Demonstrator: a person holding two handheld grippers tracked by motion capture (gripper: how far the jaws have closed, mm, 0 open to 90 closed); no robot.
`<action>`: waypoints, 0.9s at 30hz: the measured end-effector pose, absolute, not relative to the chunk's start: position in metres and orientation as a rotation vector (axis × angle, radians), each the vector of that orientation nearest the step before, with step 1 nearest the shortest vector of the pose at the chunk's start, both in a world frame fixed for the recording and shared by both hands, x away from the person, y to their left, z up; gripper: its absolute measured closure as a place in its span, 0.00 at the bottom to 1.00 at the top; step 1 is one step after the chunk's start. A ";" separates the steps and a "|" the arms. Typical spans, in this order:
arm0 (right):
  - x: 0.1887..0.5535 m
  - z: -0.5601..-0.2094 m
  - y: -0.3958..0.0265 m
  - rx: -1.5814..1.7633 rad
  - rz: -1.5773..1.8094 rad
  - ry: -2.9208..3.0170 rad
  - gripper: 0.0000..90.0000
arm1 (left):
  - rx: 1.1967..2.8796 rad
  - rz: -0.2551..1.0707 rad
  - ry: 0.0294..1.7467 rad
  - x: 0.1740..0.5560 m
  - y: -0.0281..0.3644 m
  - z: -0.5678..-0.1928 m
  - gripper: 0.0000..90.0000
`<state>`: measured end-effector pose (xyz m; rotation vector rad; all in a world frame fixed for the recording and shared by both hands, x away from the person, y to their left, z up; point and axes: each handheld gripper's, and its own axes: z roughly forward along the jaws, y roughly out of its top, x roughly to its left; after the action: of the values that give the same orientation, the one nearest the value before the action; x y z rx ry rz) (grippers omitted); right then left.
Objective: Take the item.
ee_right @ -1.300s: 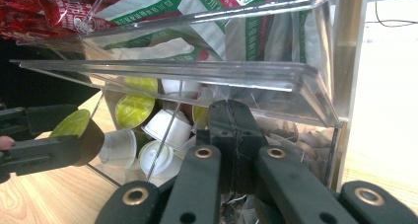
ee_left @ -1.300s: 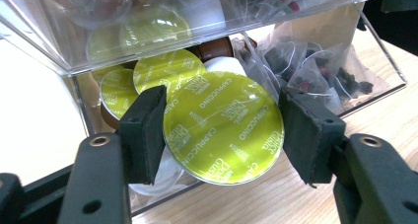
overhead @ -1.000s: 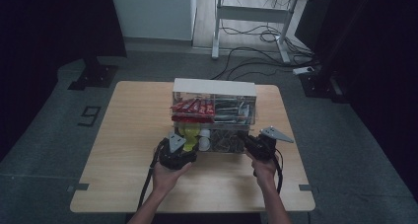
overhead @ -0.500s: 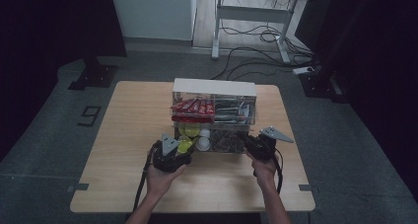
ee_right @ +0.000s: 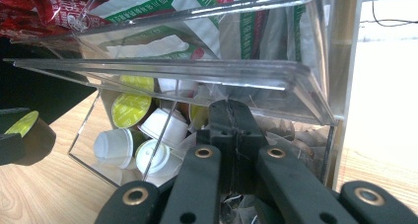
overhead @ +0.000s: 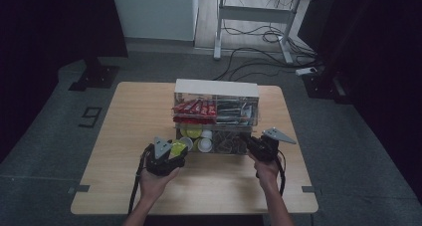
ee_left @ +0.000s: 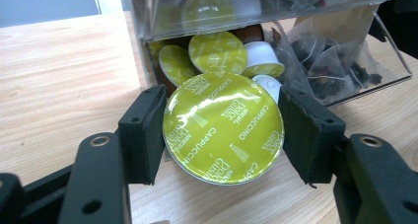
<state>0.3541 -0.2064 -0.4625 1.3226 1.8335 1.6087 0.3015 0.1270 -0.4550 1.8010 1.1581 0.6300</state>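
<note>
So the capsule point(ee_left: 223, 128), a yellow-green foil-topped cappuccino pod, sat pinched between my left fingers point(ee_left: 224, 130), one pad on each side of its rim, just above the desk point(ee_left: 59, 81) and just outside the open lower drawer point(ee_left: 345, 51) of the clear organizer point(overhead: 216, 114). Beyond my left fingertips more capsules point(ee_left: 217, 54) lay heaped in that drawer's near compartment, some foil up, some white base up, with tea bags point(ee_left: 325, 61) in the compartment beside them. My right fingers point(ee_right: 231, 120) were pressed together with no gap, closed on the front edge of the drawer, as far as I could judge; whether the clear wall itself lay between the pads I could not tell. Above them hung the upper tier with red packets point(ee_right: 44, 9) and green-printed sachets point(ee_right: 217, 12). By my reckoning the picking was done: one pod was out and held, the drawer stood open. What was left was to carry the pod where it belonged, let it go, and push the drawer shut.
</note>
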 end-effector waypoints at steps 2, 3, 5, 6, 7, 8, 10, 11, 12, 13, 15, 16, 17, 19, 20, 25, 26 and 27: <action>0.354 -0.463 -0.206 1.323 1.608 1.833 0.99 | 1.801 0.630 1.165 0.301 0.129 -0.456 0.43; 0.354 -0.463 -0.206 1.322 1.606 1.835 0.99 | 1.799 0.631 1.167 0.302 0.130 -0.456 0.43; 0.354 -0.463 -0.206 1.324 1.606 1.835 0.99 | 1.798 0.633 1.174 0.302 0.132 -0.457 0.43; 0.354 -0.463 -0.206 1.324 1.605 1.835 0.99 | 1.799 0.634 1.175 0.302 0.133 -0.458 0.43; 0.354 -0.463 -0.206 1.324 1.605 1.835 0.99 | 1.798 0.633 1.179 0.302 0.135 -0.458 0.43; 0.354 -0.463 -0.206 1.324 1.603 1.834 0.99 | 1.798 0.633 1.182 0.302 0.136 -0.459 0.43; 0.354 -0.463 -0.206 1.325 1.603 1.834 0.99 | 1.799 0.634 1.188 0.302 0.139 -0.460 0.43; 0.354 -0.463 -0.206 1.325 1.602 1.834 0.99 | 1.799 0.633 1.191 0.302 0.140 -0.461 0.43; 0.354 -0.463 -0.206 1.325 1.602 1.835 0.99 | 1.799 0.634 1.195 0.302 0.141 -0.462 0.43; 0.354 -0.463 -0.206 1.325 1.602 1.835 0.99 | 1.799 0.633 1.197 0.302 0.142 -0.462 0.43; 0.354 -0.463 -0.206 1.325 1.602 1.835 0.99 | 1.798 0.634 1.206 0.302 0.144 -0.464 0.43; 0.354 -0.463 -0.206 1.325 1.602 1.835 0.99 | 1.800 0.634 1.210 0.303 0.145 -0.465 0.43; 0.354 -0.463 -0.206 1.325 1.602 1.835 0.99 | 1.801 0.635 1.213 0.303 0.146 -0.465 0.43; 0.354 -0.463 -0.206 1.325 1.602 1.835 0.99 | 1.801 0.635 1.218 0.303 0.148 -0.467 0.43; 0.354 -0.463 -0.206 1.325 1.602 1.835 0.99 | 1.801 0.634 1.223 0.303 0.149 -0.468 0.43; 0.355 -0.464 -0.206 1.327 1.598 1.836 0.99 | 1.802 0.633 1.242 0.304 0.154 -0.473 0.43; 0.355 -0.464 -0.206 1.327 1.598 1.836 0.99 | 1.803 0.632 1.244 0.304 0.155 -0.473 0.43; 0.355 -0.464 -0.206 1.327 1.597 1.837 0.99 | 1.802 0.633 1.247 0.304 0.155 -0.474 0.43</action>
<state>0.3546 -0.2057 -0.4639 1.3268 1.8368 1.5966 0.3041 0.1552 -0.4739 1.8024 1.2468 0.6330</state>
